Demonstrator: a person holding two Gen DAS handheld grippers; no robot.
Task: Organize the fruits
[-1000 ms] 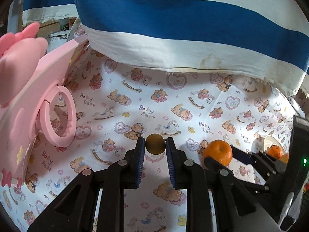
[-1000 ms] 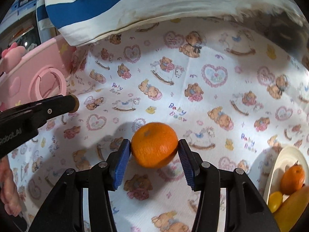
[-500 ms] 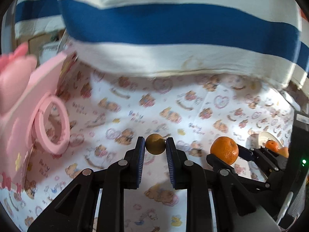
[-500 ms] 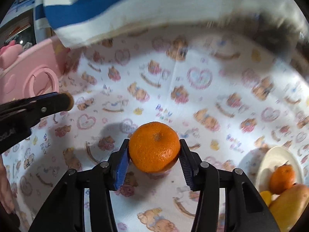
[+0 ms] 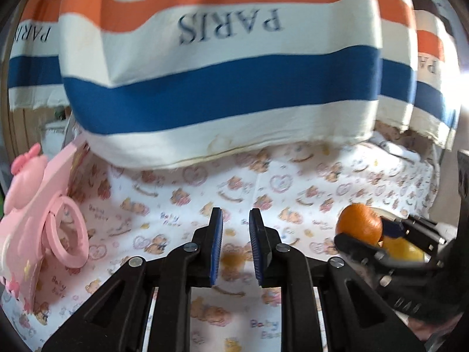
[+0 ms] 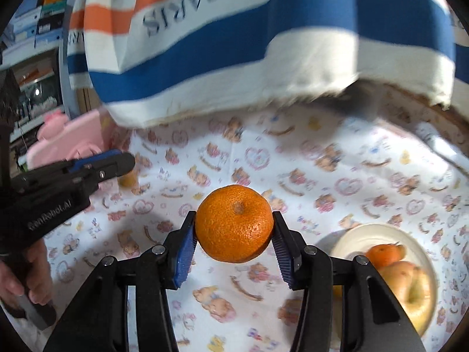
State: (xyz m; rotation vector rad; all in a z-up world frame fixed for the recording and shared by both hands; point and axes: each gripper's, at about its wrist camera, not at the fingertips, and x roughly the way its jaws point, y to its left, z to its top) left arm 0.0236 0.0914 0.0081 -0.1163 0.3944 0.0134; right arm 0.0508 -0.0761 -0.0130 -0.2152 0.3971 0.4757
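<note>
My right gripper [image 6: 233,217] clamps the orange [image 6: 234,223]; my left gripper [image 5: 236,214] is closed down on nothing.

The orange sits dead centre between the right pads, over the bear-print cloth [image 6: 322,176]. The plate [image 6: 351,234] of fruit lies at 4 o'clock. Below the left pads, towards 6 o'clock, a small yellowish fruit [image 5: 231,259] shows blurred, ungripped.

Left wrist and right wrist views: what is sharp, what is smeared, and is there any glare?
Left wrist view: the left gripper is sharp, the bear-print cloth and striped fabric are motion-smeared, the right edge is blown out white. Right wrist view: the orange and right gripper are crisp; the cloth and plate behind are blurred.
</note>
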